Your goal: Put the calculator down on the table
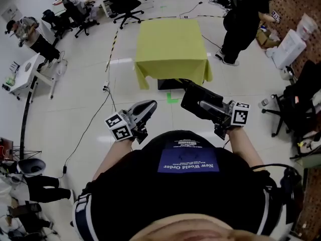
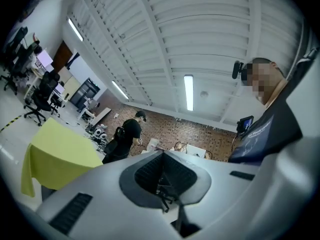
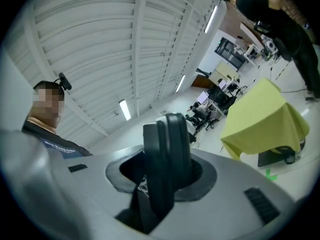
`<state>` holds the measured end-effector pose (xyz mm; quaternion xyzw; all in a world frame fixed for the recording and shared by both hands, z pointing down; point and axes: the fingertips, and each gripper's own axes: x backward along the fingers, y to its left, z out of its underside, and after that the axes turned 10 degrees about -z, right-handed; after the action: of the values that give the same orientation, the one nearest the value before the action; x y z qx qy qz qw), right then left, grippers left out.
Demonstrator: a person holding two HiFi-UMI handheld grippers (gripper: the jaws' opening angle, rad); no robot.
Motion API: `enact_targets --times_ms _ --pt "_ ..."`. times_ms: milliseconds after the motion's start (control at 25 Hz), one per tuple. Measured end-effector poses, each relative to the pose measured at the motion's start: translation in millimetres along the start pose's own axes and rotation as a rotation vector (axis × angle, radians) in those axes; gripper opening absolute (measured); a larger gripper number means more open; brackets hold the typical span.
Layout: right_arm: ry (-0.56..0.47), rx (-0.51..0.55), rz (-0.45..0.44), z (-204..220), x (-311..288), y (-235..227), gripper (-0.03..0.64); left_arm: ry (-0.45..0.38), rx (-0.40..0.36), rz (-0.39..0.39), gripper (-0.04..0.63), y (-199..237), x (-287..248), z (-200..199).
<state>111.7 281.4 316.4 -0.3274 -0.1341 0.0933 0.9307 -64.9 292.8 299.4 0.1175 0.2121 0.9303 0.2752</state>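
Black hard plastic: the calculator is a flat slab clamped edge-on in the jaws of the right gripper. In the head view it hangs in the air at mid-frame, well short of the counter at upper centre. Nothing is set down yet; reaching the counter and letting go are left. The left gripper has its ribbed jaws closed on nothing. A soft yellow cloth drapes the counter above a glossy pale floor.
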Motion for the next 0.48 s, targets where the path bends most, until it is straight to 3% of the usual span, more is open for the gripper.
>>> enact_targets --times_ms 240,480 --pt "-0.071 0.028 0.044 -45 -63 -45 0.129 0.032 -0.017 0.074 0.006 87 -13 -56" --pt "-0.074 -0.010 0.108 -49 -115 -88 0.129 0.045 0.018 0.115 0.006 158 -9 -81"
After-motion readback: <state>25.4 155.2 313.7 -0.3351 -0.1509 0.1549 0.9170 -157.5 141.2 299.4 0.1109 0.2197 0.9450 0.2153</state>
